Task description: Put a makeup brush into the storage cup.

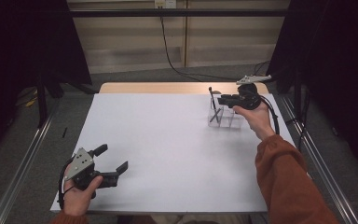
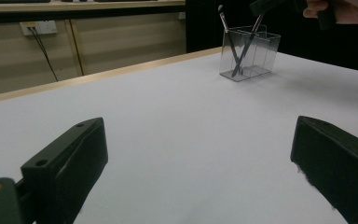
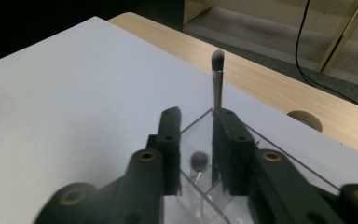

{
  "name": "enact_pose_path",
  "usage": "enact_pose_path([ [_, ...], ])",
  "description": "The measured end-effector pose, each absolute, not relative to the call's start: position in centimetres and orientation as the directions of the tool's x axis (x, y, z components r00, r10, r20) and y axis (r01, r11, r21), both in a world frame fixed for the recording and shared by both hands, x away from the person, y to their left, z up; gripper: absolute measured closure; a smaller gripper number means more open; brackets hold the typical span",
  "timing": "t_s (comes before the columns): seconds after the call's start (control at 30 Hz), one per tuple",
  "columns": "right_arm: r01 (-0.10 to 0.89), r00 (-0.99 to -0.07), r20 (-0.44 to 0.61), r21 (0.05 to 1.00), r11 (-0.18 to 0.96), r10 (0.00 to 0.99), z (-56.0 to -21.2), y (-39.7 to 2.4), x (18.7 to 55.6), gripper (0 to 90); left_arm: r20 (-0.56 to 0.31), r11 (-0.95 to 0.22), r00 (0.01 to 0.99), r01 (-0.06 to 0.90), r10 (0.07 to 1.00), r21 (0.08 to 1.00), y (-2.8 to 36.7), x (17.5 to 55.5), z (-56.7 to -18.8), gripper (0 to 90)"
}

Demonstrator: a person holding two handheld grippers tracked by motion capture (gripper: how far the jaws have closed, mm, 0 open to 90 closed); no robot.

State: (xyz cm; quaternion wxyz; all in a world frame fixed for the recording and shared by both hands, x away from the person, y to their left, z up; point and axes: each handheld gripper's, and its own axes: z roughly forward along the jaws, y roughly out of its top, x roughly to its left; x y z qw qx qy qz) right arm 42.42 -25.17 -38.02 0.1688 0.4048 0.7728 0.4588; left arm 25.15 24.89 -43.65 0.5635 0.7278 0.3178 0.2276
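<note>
A clear acrylic holder [image 1: 223, 119] with compartments stands at the far right of the white table. One dark makeup brush [image 1: 211, 99] stands nearly upright in it, bristles up, and a second brush [image 1: 217, 113] leans across it. My right gripper [image 1: 220, 99] hovers just over the holder, jaws a little apart. In the right gripper view [image 3: 196, 116] a blurred brush head [image 3: 199, 161] sits low in the gap with neither pad on it, and the upright brush [image 3: 217, 79] rises beyond. My left gripper [image 1: 113, 157] rests near the front left, wide open with nothing between its jaws [image 2: 200, 154].
A bare wooden strip [image 1: 168, 87] runs along the table's far edge, with a round cut-out [image 3: 305, 120] close behind the holder. A black cable [image 1: 168, 46] hangs down the back wall. Metal rails [image 1: 23, 168] flank the table on both sides.
</note>
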Motion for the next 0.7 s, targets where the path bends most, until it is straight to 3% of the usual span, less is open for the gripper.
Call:
enact_pose_path([
  [0.47, 0.435, -0.571, 0.112, 0.882, 0.184, 0.813, -39.3, -25.6, 41.5, 12.1, -0.031, -0.158, 0.692, 0.208, 0.721, 0.965, 24.9, 25.2, -43.7, 3.8],
  [0.7, 0.394, -0.588, 0.109, 0.904, 0.165, 0.802, -39.5, -25.6, 41.0, 0.6, -0.037, -0.148, 0.69, 0.206, 0.723, 0.967, 24.9, 25.4, -43.6, 3.7],
])
